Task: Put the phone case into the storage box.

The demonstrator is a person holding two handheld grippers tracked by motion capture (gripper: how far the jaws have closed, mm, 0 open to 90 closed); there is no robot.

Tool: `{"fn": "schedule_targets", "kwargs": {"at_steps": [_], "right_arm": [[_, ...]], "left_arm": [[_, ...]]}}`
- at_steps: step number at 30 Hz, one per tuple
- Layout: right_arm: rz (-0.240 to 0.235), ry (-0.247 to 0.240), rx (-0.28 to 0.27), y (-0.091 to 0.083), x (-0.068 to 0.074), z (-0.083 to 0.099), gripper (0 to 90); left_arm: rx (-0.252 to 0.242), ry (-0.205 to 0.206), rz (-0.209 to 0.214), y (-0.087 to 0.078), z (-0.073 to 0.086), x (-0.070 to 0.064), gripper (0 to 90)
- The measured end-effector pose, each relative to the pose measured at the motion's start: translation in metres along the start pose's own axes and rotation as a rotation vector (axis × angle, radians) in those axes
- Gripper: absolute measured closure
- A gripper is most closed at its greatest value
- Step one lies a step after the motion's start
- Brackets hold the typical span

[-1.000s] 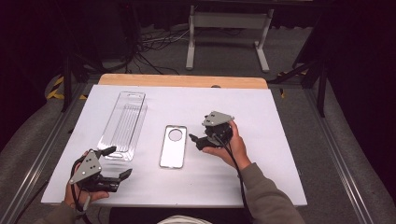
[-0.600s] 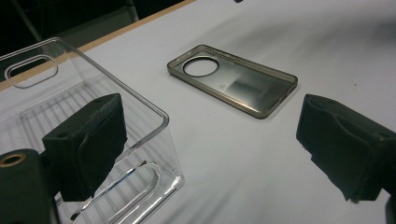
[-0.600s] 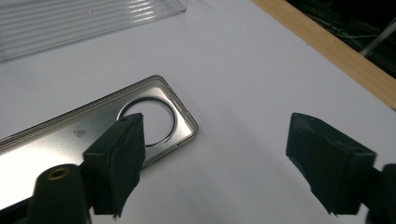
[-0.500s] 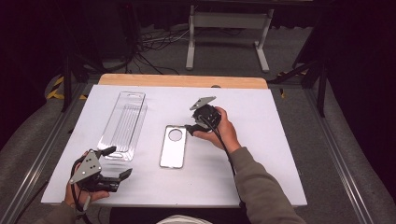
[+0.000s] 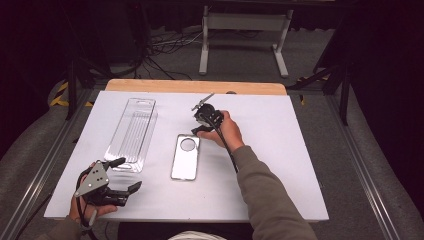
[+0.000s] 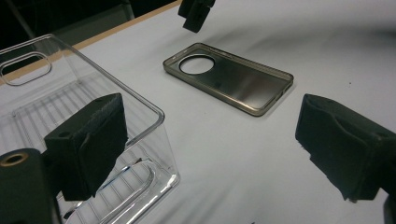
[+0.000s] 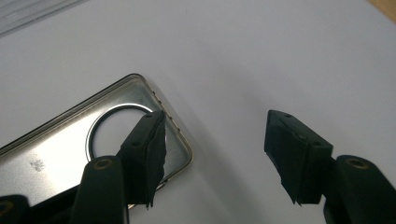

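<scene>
A clear grey phone case (image 5: 185, 156) with a round camera hole lies flat at the middle of the white table. It also appears ahead in the left gripper view (image 6: 229, 77) and under the jaws in the right gripper view (image 7: 70, 140). My right gripper (image 5: 198, 129) hovers open over the case's far end, tipped downward. In its own view (image 7: 215, 158) one jaw stands above the case's corner and the other above bare table. My left gripper (image 5: 127, 174) rests open near the front left, beside the near end of a clear plastic tray (image 5: 132, 132). In its own view (image 6: 215, 149) nothing is between the jaws.
The white table top (image 5: 280, 150) has a wooden strip (image 5: 195, 86) along its far edge and metal rails at both sides. A metal stand (image 5: 245, 30) and cables are on the floor beyond. The clear tray (image 6: 70, 116) sits close to my left jaw.
My right gripper has moved away from the person and leftward, to the case's far end, tipping its jaws down. The left gripper, case and tray have not moved.
</scene>
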State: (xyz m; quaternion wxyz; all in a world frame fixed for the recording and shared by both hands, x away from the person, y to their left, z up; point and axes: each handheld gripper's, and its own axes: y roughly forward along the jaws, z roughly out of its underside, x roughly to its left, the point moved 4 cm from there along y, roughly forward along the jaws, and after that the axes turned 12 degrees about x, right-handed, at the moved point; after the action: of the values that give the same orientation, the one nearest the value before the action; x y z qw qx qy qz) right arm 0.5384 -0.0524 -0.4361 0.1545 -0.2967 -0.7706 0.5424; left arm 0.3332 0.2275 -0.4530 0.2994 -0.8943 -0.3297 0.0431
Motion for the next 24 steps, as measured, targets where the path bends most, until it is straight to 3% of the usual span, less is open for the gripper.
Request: {"fn": "schedule_targets", "kwargs": {"at_steps": [6, 9, 12, 17, 24], "right_arm": [[-0.006, -0.005, 0.074, 0.014, -0.001, -0.004, 45.2], [-0.037, -0.003, 0.129, 0.025, -0.002, -0.004, 49.0], [-0.091, 0.002, 0.143, 0.031, -0.002, -0.003, 54.0], [-0.116, 0.003, 0.149, 0.03, 0.0, -0.003, 61.4], [-0.151, -0.028, 0.202, 0.026, 0.002, 0.001, 73.1]], "left_arm": [[0.008, 0.005, 0.012, 0.001, 0.0, -0.001, 10.1], [0.007, 0.005, 0.015, 0.001, 0.001, -0.001, 10.1], [0.006, 0.004, 0.015, 0.001, 0.001, -0.001, 10.2], [0.008, 0.006, 0.017, 0.001, 0.001, -0.001, 10.2], [0.009, 0.007, 0.018, 0.002, 0.0, -0.002, 10.3]]}}
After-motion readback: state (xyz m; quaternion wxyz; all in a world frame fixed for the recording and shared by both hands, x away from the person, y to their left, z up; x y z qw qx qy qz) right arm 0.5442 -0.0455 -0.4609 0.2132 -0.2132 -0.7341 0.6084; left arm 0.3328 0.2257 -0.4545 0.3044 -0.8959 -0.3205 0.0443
